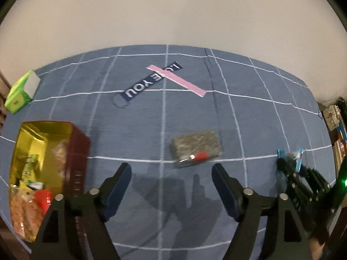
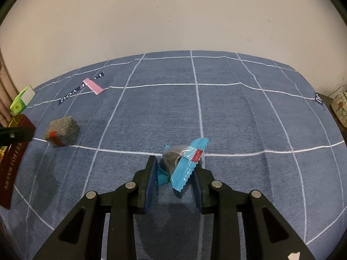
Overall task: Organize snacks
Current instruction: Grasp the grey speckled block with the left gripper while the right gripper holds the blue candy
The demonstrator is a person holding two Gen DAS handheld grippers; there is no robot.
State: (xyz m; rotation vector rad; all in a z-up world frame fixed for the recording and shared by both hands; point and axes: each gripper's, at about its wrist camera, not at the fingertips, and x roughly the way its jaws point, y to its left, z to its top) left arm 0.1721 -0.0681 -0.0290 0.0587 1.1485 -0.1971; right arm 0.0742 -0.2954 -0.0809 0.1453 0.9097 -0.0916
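Note:
A dark red box with a gold lining stands at the left and holds several snack packets; it also shows in the right wrist view. A grey speckled snack block with a red label lies on the blue cloth just ahead of my open, empty left gripper; the block also shows in the right wrist view. My right gripper is shut on a blue-wrapped snack and holds it just above the cloth. The right gripper also shows at the right of the left wrist view.
A blue cloth with a white grid covers the table. A green carton lies at the far left. A dark "LOVE YOU" strip crossed by a pink strip lies at the back. A patterned box sits beyond the right edge.

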